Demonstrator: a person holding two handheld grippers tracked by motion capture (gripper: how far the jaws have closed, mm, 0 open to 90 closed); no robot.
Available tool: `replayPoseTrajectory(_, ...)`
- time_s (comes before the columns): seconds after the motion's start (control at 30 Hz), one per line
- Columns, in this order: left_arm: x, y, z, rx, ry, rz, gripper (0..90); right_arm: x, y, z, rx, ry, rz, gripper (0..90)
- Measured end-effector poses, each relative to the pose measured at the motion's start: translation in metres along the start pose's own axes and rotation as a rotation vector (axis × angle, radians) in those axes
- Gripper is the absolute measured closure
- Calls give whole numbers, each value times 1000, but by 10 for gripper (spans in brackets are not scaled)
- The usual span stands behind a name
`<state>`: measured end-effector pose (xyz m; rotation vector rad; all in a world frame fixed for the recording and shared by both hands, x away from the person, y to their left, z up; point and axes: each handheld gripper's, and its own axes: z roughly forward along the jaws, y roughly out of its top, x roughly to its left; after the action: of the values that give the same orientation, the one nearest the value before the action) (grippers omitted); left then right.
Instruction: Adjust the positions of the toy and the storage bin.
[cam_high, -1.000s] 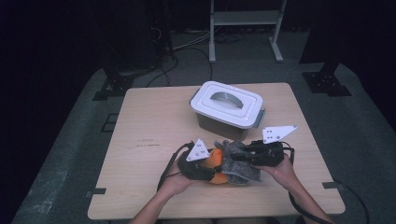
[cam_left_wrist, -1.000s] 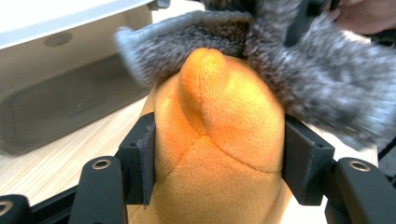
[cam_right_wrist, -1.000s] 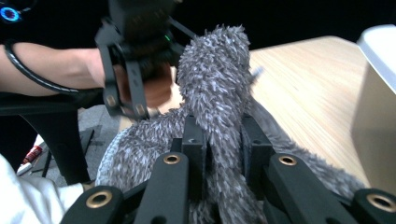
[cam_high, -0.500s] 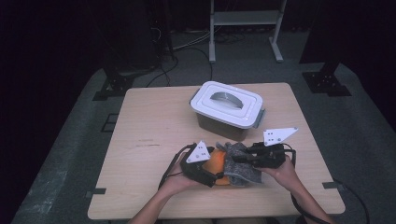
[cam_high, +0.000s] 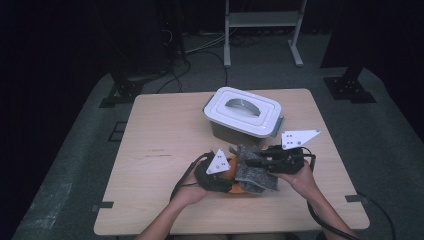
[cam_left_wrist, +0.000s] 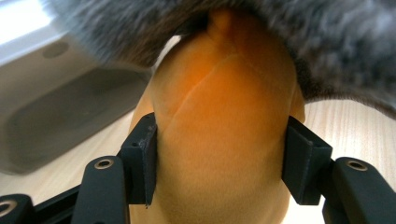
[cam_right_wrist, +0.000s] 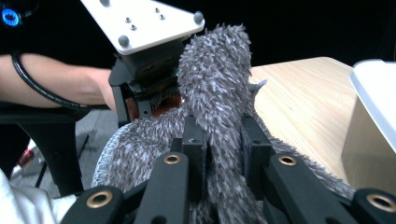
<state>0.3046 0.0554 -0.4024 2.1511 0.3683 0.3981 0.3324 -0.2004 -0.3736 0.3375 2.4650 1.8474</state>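
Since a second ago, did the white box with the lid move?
No. The white box sits at the same spot near the table's far edge in the high view.

**Bright table, black room**

From above, light falls on my table (cam_high: 165, 150) alone; the floor and background sink into near black. The white box (cam_high: 243, 111) lid shines without harsh glare, and shadows under my hands are soft and short. That view is grainy and a little soft. My left claw's camera sits so close that the orange plush (cam_left_wrist: 219, 140) is smooth and blurred, the grey fur (cam_left_wrist: 327, 42) above smeared. My right claw's view keeps the fur sharp; the box edge at right blows out white.
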Motion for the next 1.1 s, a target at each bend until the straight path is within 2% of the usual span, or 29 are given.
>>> replayPoseTrajectory(0.07,0,0,-6,10,5,-14,385,0,3,4,28,-9,-19,756)
replayPoseTrajectory(0.13,-1,-5,-12,32,25,-9,382,-3,-1,5,45,-13,-6,756)
replayPoseTrajectory(0.17,-1,-8,-14,32,23,-10,372,-5,-9,5,72,-23,6,756)
replayPoseTrajectory(0.23,0,-14,-16,20,11,-33,337,-8,-18,6,78,-21,31,755)
replayPoseTrajectory(0.3,3,-18,-18,-3,-15,-46,257,-10,-30,5,76,-13,63,754)
replayPoseTrajectory(0.37,9,-22,-19,-26,-62,-73,181,-10,-36,5,75,-3,85,754)
replayPoseTrajectory(0.43,16,-26,-18,-31,-70,-103,120,-10,-37,5,88,1,82,754)
replayPoseTrajectory(0.47,19,-28,-17,-31,-92,-131,83,-10,-37,5,95,3,82,754)
replayPoseTrajectory(0.5,22,-32,-15,-33,-113,-149,84,-11,-37,4,104,0,80,754)
replayPoseTrajectory(0.53,22,-33,-15,-38,-108,-149,150,-12,-36,4,109,-4,84,754)
replayPoseTrajectory(0.63,15,-29,-13,-34,-38,-130,297,-12,-31,2,93,-8,82,754)
replayPoseTrajectory(0.8,-2,-10,-7,-8,105,-77,342,-13,-15,1,13,-8,75,754)
replayPoseTrajectory(0.83,-4,-8,-5,-6,136,-53,342,-14,-13,1,8,-11,79,754)
replayPoseTrajectory(0.87,-5,-6,-4,4,144,-35,338,-15,-12,2,15,-20,78,754)
replayPoseTrajectory(0.97,-3,-9,-5,1,102,-56,274,-18,-17,5,64,-28,93,755)
replayPoseTrajectory(1.0,-2,-10,-7,-8,74,-69,245,-17,-21,5,76,-24,95,755)
replayPoseTrajectory(1.03,0,-11,-10,-15,52,-84,217,-16,-25,5,77,-12,96,756)
replayPoseTrajectory(1.1,4,-12,-15,-42,35,-100,174,-13,-31,4,88,15,99,756)
